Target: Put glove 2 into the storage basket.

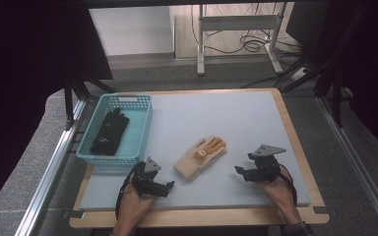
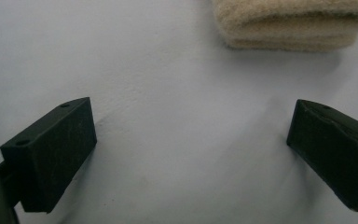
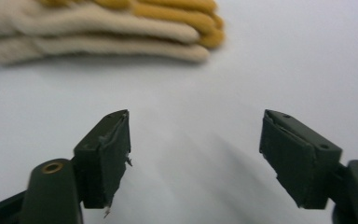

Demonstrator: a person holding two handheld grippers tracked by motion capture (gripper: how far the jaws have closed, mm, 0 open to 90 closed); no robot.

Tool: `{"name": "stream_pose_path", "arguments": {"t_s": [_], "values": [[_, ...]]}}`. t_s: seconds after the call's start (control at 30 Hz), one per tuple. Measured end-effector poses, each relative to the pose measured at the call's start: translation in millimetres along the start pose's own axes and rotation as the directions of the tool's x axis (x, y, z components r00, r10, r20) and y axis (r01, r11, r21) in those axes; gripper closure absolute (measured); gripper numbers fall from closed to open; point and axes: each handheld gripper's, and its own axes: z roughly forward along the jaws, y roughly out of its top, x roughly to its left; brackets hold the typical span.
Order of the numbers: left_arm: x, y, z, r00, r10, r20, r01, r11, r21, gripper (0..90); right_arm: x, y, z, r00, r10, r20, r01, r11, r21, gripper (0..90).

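A cream glove with orange fingers [image 1: 200, 156] lies flat on the grey mat [image 1: 226, 123], between my two grippers. My left gripper [image 1: 170, 186] rests near the front edge, just left of the glove's cuff, open with only mat between its jaws. The left gripper view has the cuff [image 2: 289, 25] at the top, beyond my left gripper [image 2: 191, 149]. My right gripper [image 1: 238, 171] is to the right of the glove, open and holding nothing. In the right gripper view the glove [image 3: 102, 28] lies ahead of my right gripper [image 3: 196, 144].
A teal basket [image 1: 138, 129] stands at the table's left with a black glove [image 1: 109, 132] inside. The wooden table rim [image 1: 295, 142] frames the mat. Desk legs and cables [image 1: 246, 44] are on the floor beyond.
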Motion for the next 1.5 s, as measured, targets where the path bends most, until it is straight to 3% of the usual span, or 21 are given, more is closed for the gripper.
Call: {"name": "stream_pose_path", "arguments": {"t_s": [0.23, 0.37, 0.83, 0.97, 1.07, 1.3, 1.5], "values": [[-0.1, 0.0, 0.3, 1.0, -0.007, 0.001, 0.007, 1.0, -0.006, 1.8, -8.8, -12.2, -0.3, 0.9972, -0.005, 0.074, 0.002, 0.999, 0.037, 19.1], [-0.2, 0.0, 0.1, 1.0, -0.006, -0.001, 0.006, 1.0, -0.006, 2.0, -13.3, -15.9, 2.2, 0.9978, 0.02, 0.063, -0.023, 0.999, 0.048, 17.3], [2.8, 2.1, -3.5, 0.9999, 0.005, 0.015, -0.005, 0.9998, 0.017, 5.4, -12.7, -16.5, 2.9, 0.9976, 0.017, 0.067, -0.02, 0.999, 0.047, 17.1], [0.8, 7.0, -8.2, 0.9987, 0.004, 0.05, -0.004, 1.0, 0.003, 5.6, -12.6, -16.6, 2.8, 0.9976, 0.017, 0.067, -0.02, 0.999, 0.046, 17.0], [-3.1, 19.0, -10.9, 0.996, -0.002, 0.089, 0.004, 0.9999, -0.017, 4.9, -12.6, -16.7, 2.8, 0.9976, 0.017, 0.067, -0.02, 0.999, 0.046, 17.1], [-11.9, 49.9, -5.6, 0.9921, 0.031, 0.121, -0.03, 0.9995, -0.009, 3.1, -12.5, -16.7, 2.8, 0.9976, 0.018, 0.068, -0.021, 0.999, 0.046, 17.0], [-10.1, 71.4, 2.2, 0.9876, 0.032, 0.154, -0.032, 0.9995, -0.001, 2.8, -12.6, -16.8, 2.8, 0.9976, 0.018, 0.067, -0.021, 0.999, 0.046, 17.0]]}}
